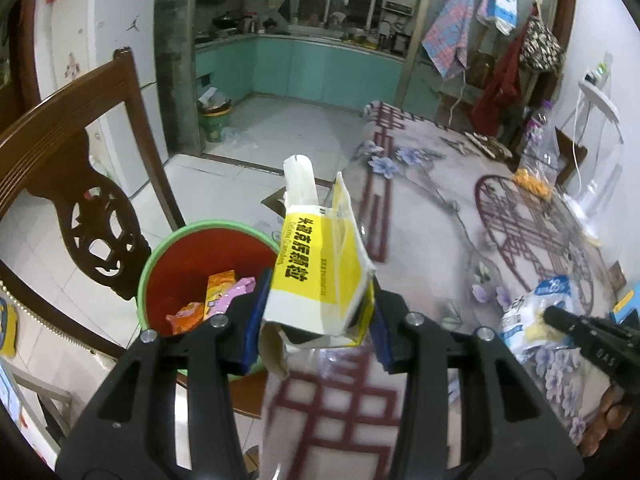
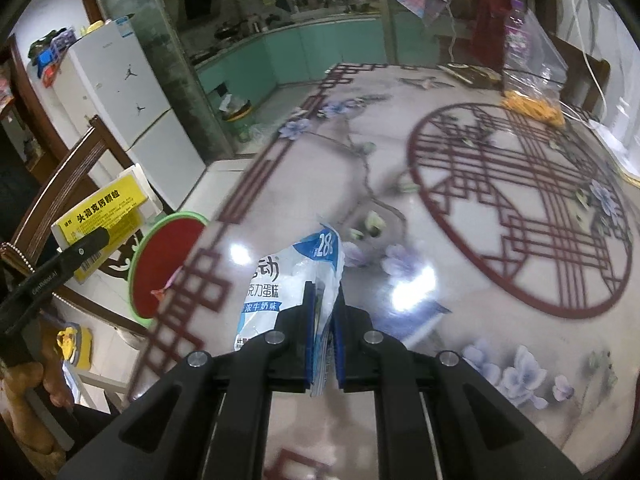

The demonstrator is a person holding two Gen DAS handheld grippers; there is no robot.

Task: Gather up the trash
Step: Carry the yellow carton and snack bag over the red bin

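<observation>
The table edge hides most of the bin; the tablecloth is motion-blurred.

I see my right gripper from behind, its jaws pressed tight on a blue and white wrapper that sticks up between them. Beneath lies the desk, glossy, patterned with dark red lattice and pale purple flowers. At the left edge my left gripper holds a yellow box beside a green-rimmed red bin just past the desk's edge. A clear bag holding something orange sits far across the desk. A white fridge stands behind.
</observation>
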